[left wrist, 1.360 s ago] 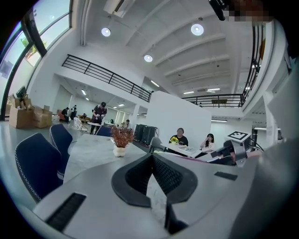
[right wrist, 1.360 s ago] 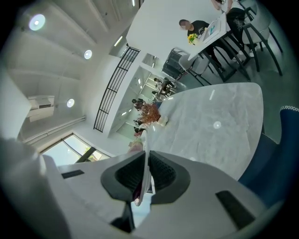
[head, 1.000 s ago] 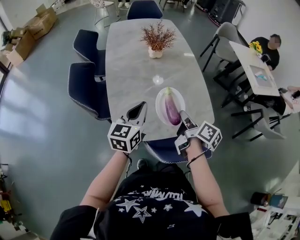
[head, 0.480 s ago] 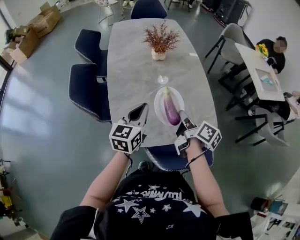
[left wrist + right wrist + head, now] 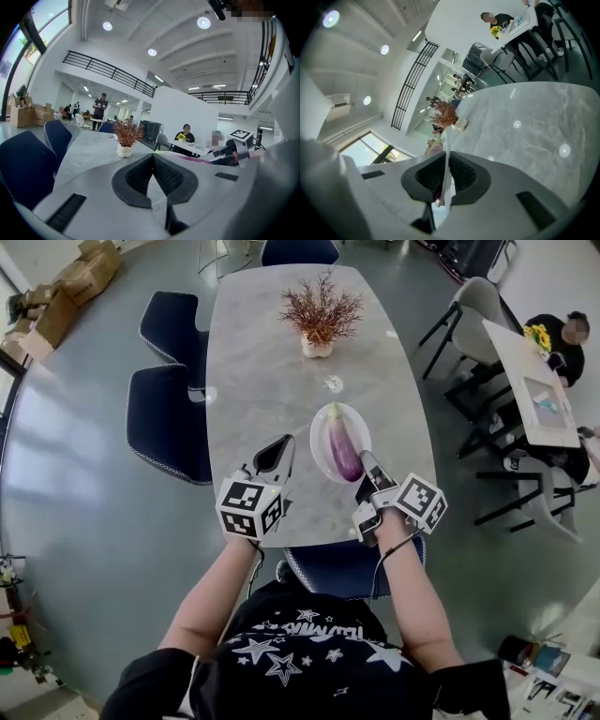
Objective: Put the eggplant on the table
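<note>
1. The eggplant (image 5: 345,450) lies on a white plate (image 5: 319,439) near the close end of a long grey table (image 5: 262,362). It is purple, and its green stem end points towards the far end of the table.
2. The right gripper (image 5: 366,463) is at the near right rim of the plate. In the right gripper view its jaws (image 5: 445,153) are closed on that rim, with the plate (image 5: 446,139) showing edge-on as a thin white strip between the dark pads.
3. No view shows whether the plate rests on the table or is raised off it.
4. The left gripper (image 5: 278,448) is over the table just to the left of the plate and does not touch it. In the left gripper view its jaws (image 5: 152,159) are closed tip to tip with nothing between them.
5. A potted plant (image 5: 319,320) with reddish-brown twigs in a pale pot stands at the far end of the table, well apart from the plate. It also shows in the left gripper view (image 5: 125,138) and in the right gripper view (image 5: 446,115).
6. Two dark blue chairs (image 5: 159,423) stand along the left side of the table. Another chair (image 5: 333,563) is tucked in at the near end, in front of the person holding the grippers.
7. At the far right, a second person (image 5: 555,334) sits at another table (image 5: 530,381).
</note>
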The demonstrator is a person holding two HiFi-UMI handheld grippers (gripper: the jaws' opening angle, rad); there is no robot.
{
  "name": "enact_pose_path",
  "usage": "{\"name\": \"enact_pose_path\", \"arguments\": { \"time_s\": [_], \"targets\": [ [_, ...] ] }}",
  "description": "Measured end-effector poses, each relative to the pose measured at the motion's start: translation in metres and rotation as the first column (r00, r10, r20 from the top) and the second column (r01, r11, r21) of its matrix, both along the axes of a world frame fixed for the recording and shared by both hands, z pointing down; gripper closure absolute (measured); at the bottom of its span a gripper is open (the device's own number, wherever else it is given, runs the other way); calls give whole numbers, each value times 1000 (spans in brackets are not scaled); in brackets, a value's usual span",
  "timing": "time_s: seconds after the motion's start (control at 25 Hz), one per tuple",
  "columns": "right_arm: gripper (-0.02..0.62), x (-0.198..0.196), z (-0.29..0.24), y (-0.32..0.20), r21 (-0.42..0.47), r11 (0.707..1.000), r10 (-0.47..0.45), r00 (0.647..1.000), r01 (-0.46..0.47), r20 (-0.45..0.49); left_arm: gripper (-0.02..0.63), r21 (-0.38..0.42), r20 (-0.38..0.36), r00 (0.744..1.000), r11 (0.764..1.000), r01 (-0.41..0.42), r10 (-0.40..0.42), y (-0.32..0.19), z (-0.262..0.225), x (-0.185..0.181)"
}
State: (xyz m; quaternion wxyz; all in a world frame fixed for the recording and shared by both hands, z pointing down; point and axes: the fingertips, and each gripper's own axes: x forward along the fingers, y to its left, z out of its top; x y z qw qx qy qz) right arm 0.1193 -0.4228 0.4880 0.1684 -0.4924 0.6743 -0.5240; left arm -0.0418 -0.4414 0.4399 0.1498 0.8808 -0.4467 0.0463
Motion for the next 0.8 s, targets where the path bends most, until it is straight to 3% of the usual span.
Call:
{"name": "enact_pose_path", "arguments": {
  "time_s": [0.36,0.8],
  "targets": [
    [569,26,31,-42,-51,999,11,1000,-10,20,598,-39,18,1000,999,-16,17,-48,25,31],
    [569,29,92,-66,-138,990,-18,1000,21,21,598,-103,38,999,995,9,-5,-74,60,37]
  ]
}}
